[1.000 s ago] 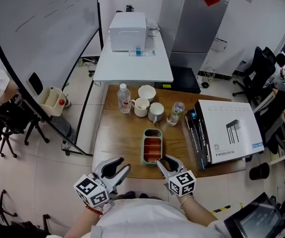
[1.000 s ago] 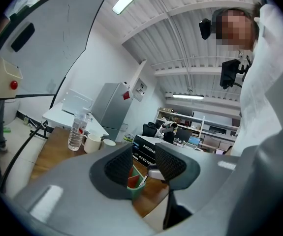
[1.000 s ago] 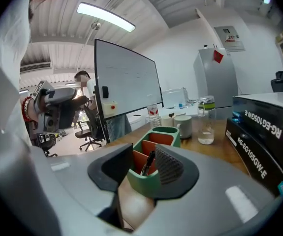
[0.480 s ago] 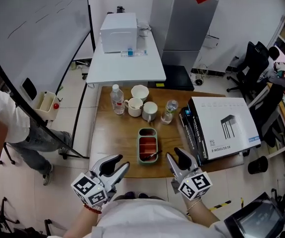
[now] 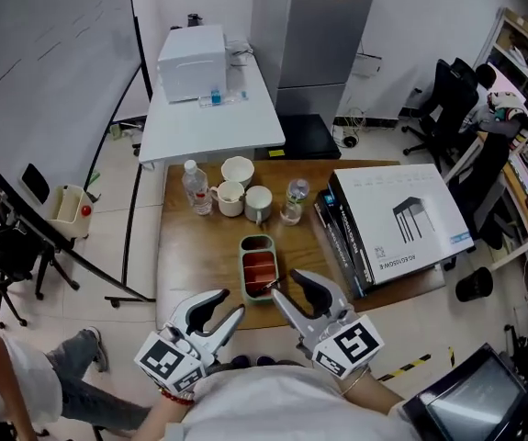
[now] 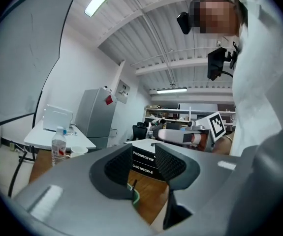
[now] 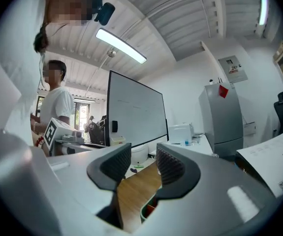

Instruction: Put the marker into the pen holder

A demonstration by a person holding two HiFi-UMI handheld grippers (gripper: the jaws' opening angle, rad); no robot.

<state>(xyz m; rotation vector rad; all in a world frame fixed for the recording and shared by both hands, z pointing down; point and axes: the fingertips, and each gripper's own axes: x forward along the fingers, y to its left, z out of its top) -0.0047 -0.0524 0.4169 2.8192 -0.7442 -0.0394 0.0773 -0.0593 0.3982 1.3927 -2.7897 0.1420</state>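
Right gripper (image 5: 285, 285) is wide open and empty, its tips just at the near end of the green pen holder (image 5: 243, 266). Left gripper (image 5: 233, 301) is likewise parted with nothing between its pads, near the holder's near-left side. Marker (image 5: 270, 286) — a thin dark stick, judged to be it — appears to lie at the holder's near right corner; whether it sits fully inside cannot be told. Recommended: lift the right gripper clear of that corner without brushing the stick. Right of the holder, a white carton (image 5: 401, 219) carries print reading roughly "EG1500W-E" — the rest is illegible.
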